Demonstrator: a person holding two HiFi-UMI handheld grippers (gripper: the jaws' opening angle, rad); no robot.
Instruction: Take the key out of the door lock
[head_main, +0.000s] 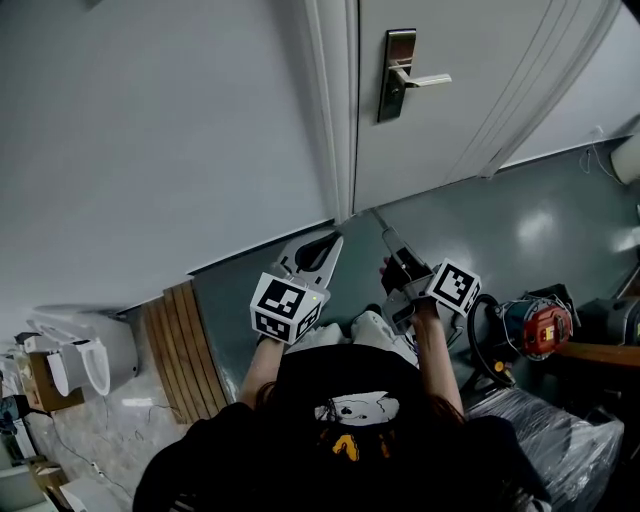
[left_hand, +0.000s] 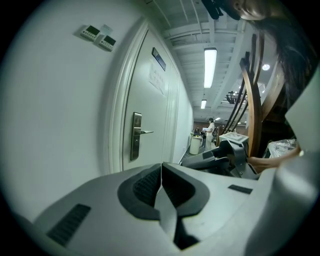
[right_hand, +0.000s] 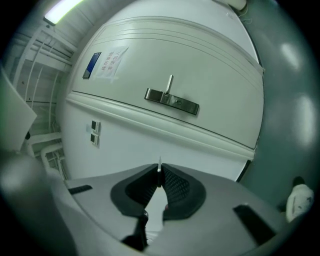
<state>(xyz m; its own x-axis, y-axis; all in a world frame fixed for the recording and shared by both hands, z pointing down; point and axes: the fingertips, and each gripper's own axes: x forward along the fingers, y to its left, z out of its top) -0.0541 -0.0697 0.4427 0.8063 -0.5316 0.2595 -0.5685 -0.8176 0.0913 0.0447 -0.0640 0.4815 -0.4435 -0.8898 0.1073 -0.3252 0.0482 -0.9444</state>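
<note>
The white door (head_main: 470, 90) is closed, and its metal lock plate (head_main: 398, 75) carries a lever handle (head_main: 425, 80). I see no key in the plate. My right gripper (head_main: 381, 224) is held well back from the door, low, above the grey floor. It is shut on a thin metal key blade (right_hand: 159, 165) that sticks out just past its fingertips, edge-on. In the right gripper view the lock plate (right_hand: 172, 101) lies far ahead of the right gripper (right_hand: 159, 173). My left gripper (head_main: 325, 244) hangs beside it, shut and empty. The lock plate (left_hand: 136, 136) shows beyond the left gripper (left_hand: 161, 167).
A slatted wooden board (head_main: 185, 350) lies on the floor at the left. A red and grey power tool (head_main: 535, 325) and a plastic-wrapped bundle (head_main: 560, 440) sit at the right. White shoes (head_main: 375, 330) are below the grippers. A person (left_hand: 210, 131) stands far down the corridor.
</note>
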